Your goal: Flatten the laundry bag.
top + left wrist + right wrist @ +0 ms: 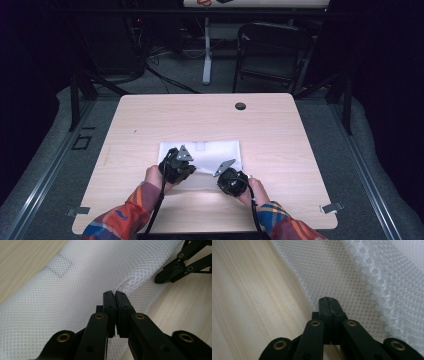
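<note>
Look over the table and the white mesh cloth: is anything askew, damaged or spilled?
Nothing stands out. The white mesh cloth lies folded and undamaged on the table; left gripper and right gripper each pinch its near edge.

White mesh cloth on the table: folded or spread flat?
Folded. The white mesh cloth shows a doubled layer with a raised fold edge in the right gripper view; it lies as a compact rectangle.

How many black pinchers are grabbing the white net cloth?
2: the left gripper pinches the white mesh cloth at its near edge, and the right gripper pinches that edge further right.
</note>
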Tool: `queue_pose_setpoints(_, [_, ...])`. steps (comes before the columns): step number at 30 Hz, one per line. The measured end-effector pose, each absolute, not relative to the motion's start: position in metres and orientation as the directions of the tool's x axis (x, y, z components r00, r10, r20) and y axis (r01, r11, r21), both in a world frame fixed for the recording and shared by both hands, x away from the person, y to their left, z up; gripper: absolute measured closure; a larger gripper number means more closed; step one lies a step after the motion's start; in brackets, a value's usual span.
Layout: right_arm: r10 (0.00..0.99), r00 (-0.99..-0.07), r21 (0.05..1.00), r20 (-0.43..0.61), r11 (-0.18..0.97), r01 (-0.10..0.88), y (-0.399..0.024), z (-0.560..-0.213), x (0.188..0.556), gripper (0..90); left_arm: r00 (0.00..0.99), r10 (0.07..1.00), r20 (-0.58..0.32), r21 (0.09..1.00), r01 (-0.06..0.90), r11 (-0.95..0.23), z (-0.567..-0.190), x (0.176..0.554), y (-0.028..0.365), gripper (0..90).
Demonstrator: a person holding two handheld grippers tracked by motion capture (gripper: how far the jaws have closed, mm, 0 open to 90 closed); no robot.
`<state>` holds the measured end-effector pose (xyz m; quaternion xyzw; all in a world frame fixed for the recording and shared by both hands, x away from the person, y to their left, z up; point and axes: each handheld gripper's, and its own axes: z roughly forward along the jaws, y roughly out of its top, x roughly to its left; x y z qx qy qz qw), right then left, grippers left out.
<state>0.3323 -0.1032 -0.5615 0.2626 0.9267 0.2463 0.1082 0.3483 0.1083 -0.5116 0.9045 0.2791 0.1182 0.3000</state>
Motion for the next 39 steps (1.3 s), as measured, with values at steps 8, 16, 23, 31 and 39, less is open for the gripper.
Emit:
queue_pose_setpoints(8, [0.528, -0.848, 0.504, -0.058, 0.748, 0.431, -0.104, -0.561, 0.33, 90.0, 0.81, 0.586, 0.035, 0.606, 0.449, -0.657, -0.508, 0.346, 0.111, 87.9])
queue_pose_setpoints(16, [0.5, -0.864, 0.496, -0.06, 0.766, 0.409, -0.104, -0.56, 0.322, 90.0, 0.808, 0.589, 0.015, 0.599, 0.465, -0.652, -0.502, 0.346, 0.115, 87.9])
queue_pose_setpoints(23, [0.493, -0.869, 0.49, -0.047, 0.77, 0.41, -0.105, -0.56, 0.321, 90.0, 0.803, 0.596, 0.013, 0.602, 0.47, -0.646, -0.499, 0.348, 0.116, 88.0])
queue_pose_setpoints(31, [0.494, -0.869, 0.483, -0.033, 0.769, 0.419, -0.107, -0.559, 0.321, 90.0, 0.797, 0.603, 0.016, 0.611, 0.469, -0.637, -0.492, 0.354, 0.12, 88.0])
queue_pose_setpoints(39, [0.491, -0.871, 0.476, -0.02, 0.771, 0.424, -0.107, -0.559, 0.32, 90.0, 0.788, 0.614, 0.03, 0.618, 0.468, -0.631, -0.484, 0.362, 0.121, 88.1])
